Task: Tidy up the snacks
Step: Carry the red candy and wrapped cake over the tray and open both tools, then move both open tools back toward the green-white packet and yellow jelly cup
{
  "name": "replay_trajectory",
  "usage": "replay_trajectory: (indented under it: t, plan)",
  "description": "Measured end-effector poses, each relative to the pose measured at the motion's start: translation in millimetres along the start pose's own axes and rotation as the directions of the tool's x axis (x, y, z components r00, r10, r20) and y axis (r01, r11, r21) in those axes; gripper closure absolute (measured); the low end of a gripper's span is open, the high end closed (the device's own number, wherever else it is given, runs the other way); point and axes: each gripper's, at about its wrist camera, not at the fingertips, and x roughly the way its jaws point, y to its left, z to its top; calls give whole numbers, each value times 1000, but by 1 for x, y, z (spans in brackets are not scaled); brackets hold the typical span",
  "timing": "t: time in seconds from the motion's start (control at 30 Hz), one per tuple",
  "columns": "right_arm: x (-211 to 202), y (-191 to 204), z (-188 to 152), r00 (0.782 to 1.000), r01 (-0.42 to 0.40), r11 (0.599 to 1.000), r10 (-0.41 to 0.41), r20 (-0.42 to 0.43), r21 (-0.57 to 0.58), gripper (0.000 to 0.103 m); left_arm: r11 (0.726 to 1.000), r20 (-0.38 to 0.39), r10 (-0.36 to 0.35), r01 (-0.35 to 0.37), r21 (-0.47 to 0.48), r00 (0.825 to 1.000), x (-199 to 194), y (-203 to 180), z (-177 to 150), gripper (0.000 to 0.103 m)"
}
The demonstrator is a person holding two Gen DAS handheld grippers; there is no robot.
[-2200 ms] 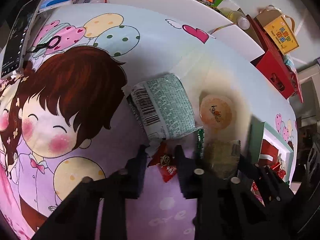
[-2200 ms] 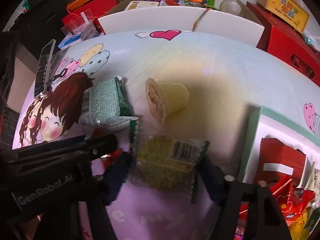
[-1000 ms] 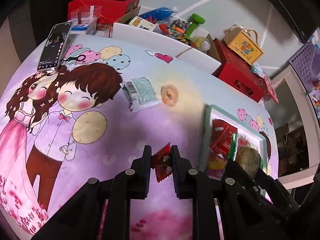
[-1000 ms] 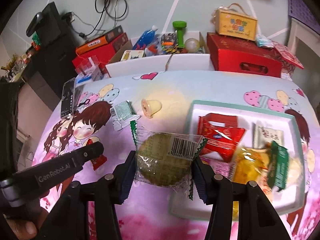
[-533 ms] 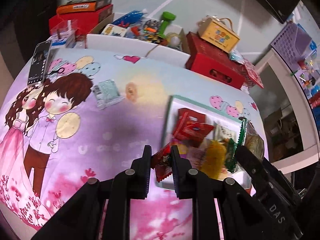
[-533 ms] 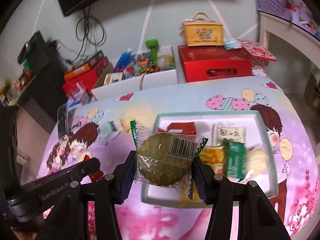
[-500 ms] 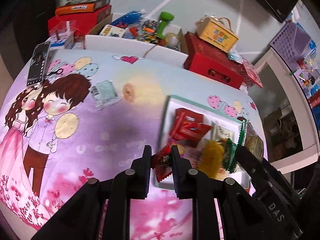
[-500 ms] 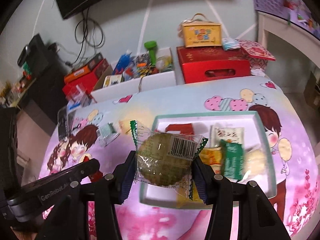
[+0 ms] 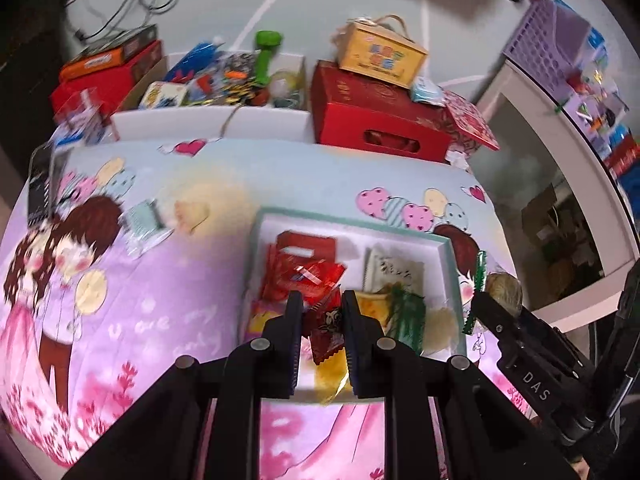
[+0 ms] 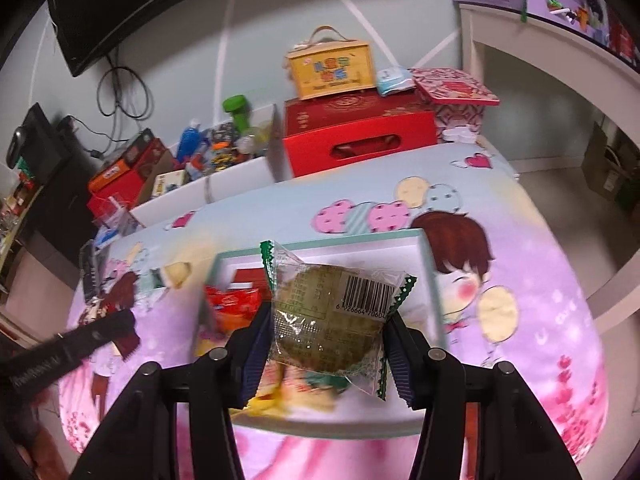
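Note:
My left gripper is shut on a small red candy wrapper and holds it above the near part of the white tray. My right gripper is shut on a clear-wrapped green round cake above the same tray; it shows at the right in the left wrist view. The tray holds red packets, a white packet and yellow and green snacks. A pale green packet and a jelly cup lie on the cartoon cloth to the tray's left.
Behind the table stand a red box with a yellow carry box on it, and a white bin of clutter. A phone lies at the table's left edge. A white shelf stands at the right.
Both grippers have swung right with their snacks and now hang over the tray. The green packet and jelly cup stay on the cloth.

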Motion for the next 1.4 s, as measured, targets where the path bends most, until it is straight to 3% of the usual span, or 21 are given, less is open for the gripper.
replay_trajectory:
  t: [0.27, 0.53, 0.77, 0.8, 0.83, 0.9, 1.0, 1.1, 1.2, 1.3, 1.4]
  plan:
    - [43, -29, 23, 996, 19, 1000, -18, -91, 11, 47, 997, -89, -40, 46, 68, 995, 60, -24, 35, 83]
    - [102, -40, 37, 977, 85, 996, -79, -198, 23, 47, 992, -195, -86, 102, 75, 977, 127, -34, 60, 83]
    - [127, -45, 42, 957, 139, 990, -134, -256, 2, 45, 985, -241, -120, 146, 93, 963, 151, -49, 68, 81]
    - [128, -44, 42, 955, 141, 990, -137, -261, -6, 45, 985, -242, -119, 146, 94, 963, 152, -49, 68, 75]
    - [130, -44, 42, 953, 144, 989, -142, -266, -12, 45, 985, -242, -122, 147, 90, 963, 152, -48, 68, 60]
    - [132, -43, 41, 950, 154, 988, -153, -273, -18, 44, 986, -247, -126, 149, 77, 961, 153, -43, 68, 41]
    - [133, -43, 42, 947, 153, 988, -153, -282, -22, 41, 987, -249, -127, 146, 60, 960, 150, -34, 68, 40]
    - [132, -39, 42, 947, 154, 987, -158, -280, -37, 36, 991, -232, -107, 124, 56, 967, 144, -24, 68, 32]
    - [129, -34, 42, 949, 153, 987, -159, -272, -46, 21, 993, -221, -96, 109, 48, 970, 137, -15, 67, 26]
    - [126, -29, 41, 951, 149, 987, -159, -264, -56, 16, 995, -197, -76, 88, 54, 977, 128, -5, 65, 19]
    - [122, -22, 39, 957, 145, 987, -159, -243, -74, 0, 996, -179, -47, 60, 65, 983, 122, 5, 63, 15]
